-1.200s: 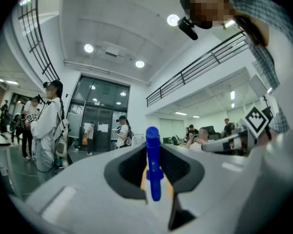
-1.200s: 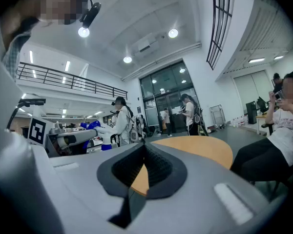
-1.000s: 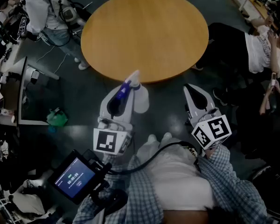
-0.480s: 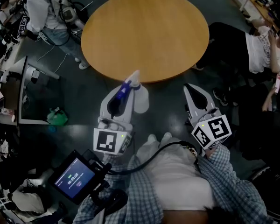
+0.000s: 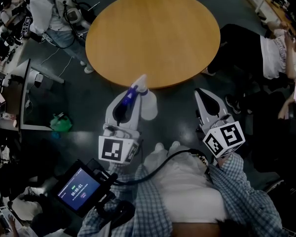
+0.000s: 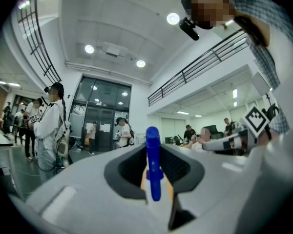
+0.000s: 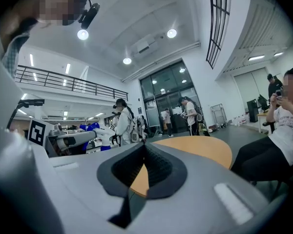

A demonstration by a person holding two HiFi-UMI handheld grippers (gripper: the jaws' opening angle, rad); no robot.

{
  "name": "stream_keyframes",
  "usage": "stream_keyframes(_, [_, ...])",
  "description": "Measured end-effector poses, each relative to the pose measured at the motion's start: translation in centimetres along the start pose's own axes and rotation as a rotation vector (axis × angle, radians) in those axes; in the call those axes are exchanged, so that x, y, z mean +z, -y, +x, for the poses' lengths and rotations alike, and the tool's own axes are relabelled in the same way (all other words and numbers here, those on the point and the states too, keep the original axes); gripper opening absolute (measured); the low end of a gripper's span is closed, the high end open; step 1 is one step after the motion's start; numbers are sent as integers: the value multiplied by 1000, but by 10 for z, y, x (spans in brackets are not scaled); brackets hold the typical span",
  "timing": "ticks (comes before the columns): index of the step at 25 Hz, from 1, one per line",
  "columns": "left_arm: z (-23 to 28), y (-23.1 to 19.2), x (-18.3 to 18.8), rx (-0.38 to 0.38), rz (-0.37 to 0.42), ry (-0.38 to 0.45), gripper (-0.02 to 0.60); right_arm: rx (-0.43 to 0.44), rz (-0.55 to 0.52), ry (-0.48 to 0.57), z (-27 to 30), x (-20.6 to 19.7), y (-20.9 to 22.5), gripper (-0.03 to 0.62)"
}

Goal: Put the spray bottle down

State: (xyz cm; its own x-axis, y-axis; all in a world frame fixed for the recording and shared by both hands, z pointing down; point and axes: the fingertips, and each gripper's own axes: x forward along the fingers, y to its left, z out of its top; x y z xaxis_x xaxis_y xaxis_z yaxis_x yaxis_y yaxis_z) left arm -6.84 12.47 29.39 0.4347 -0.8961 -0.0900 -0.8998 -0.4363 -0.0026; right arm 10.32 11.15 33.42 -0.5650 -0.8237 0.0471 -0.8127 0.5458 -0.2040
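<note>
A white spray bottle (image 5: 147, 104) with a blue trigger is clamped in my left gripper (image 5: 131, 94), which is shut on it and held level just short of the round wooden table (image 5: 153, 33). The bottle's nozzle points toward the table's near edge. In the left gripper view the blue trigger (image 6: 153, 165) stands upright between the jaws. My right gripper (image 5: 201, 94) hovers to the right at about the same distance from the table, shut with nothing in it. In the right gripper view its jaws meet at the tips and the table top (image 7: 200, 147) lies ahead.
A person stands at the far left of the table (image 5: 49, 9) and another sits at the right (image 5: 266, 48). A green object (image 5: 60, 124) lies on the dark floor at left. A small screen device (image 5: 79, 186) hangs at my lower left.
</note>
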Motion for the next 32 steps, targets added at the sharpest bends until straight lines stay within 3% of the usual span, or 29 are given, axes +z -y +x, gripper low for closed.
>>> stream_keyframes(13, [13,12,-13,35,-19,2,80,15,-2,-5,-16,-3,17,5])
stream_keyframes(22, [26,12,-1,24,-10,29,81,6,-13,-7,-6,3,28,5])
stream_keyframes(25, [44,3,-1,14,-11,26,80,27,-30,-1,20,14,35,5])
stream_keyframes(29, [94,-49,-11,9,-31,14,81,50,-31,-1,104,25,48,5])
stream_keyframes(32, [106,-65,-16,1,-23,13,81,49,-23,8,127,22,51,5])
